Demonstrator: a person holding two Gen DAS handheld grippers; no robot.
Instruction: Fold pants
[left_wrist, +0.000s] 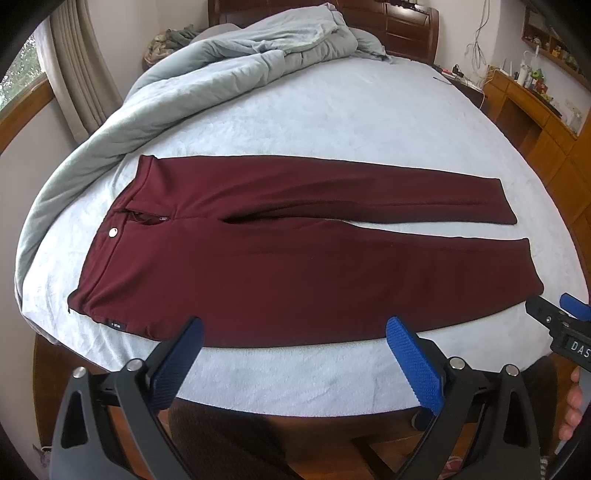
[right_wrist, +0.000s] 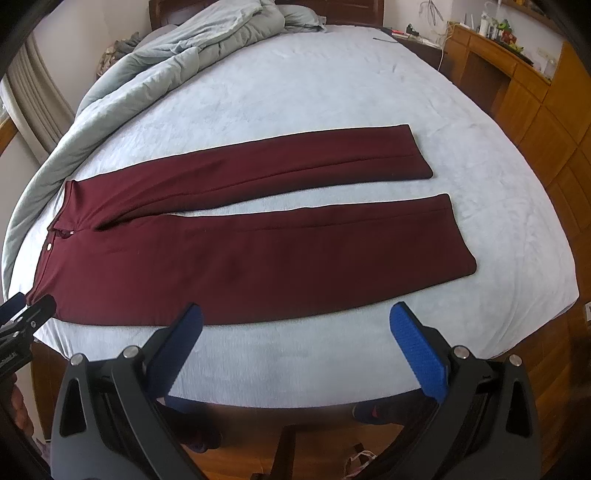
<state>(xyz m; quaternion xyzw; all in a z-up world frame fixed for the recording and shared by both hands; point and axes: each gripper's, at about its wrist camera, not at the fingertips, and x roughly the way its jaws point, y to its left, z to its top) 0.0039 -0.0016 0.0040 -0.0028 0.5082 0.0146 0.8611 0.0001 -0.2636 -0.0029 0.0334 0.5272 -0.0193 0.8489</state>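
Pants (left_wrist: 295, 258), dark maroon, one pair: laid flat and unfolded across a bed (left_wrist: 332, 122) covered in a pale blue fleecy sheet, waistband to the left, both legs running to the right with a narrow wedge of sheet showing between them. Fly partly open; a silver button (left_wrist: 112, 232) at the waistband and a small dark label (left_wrist: 117, 325) on the near hip edge. Near leg lies close to the bed's front edge; the far leg ends a little short of it. Left gripper (left_wrist: 293, 345): fingers spread wide apart, blue ribbed pads (left_wrist: 413, 362), holding nothing, poised above the front edge of the bed just before the near side of the pants, not touching the cloth. Right gripper (right_wrist: 295, 332): fingers likewise spread wide, empty, above the sheet just in front of the near leg. In the left wrist view the right gripper shows at the right margin beside the near leg's cuff, with part of a hand (left_wrist: 572, 402) behind it. Duvet (left_wrist: 207, 66), grey-green, bunched along the far left of the bed up to a dark wooden headboard (left_wrist: 399, 29). Wooden cabinets (right_wrist: 535, 110) to the right; curtain (left_wrist: 77, 74) and window at left; wooden floor below.
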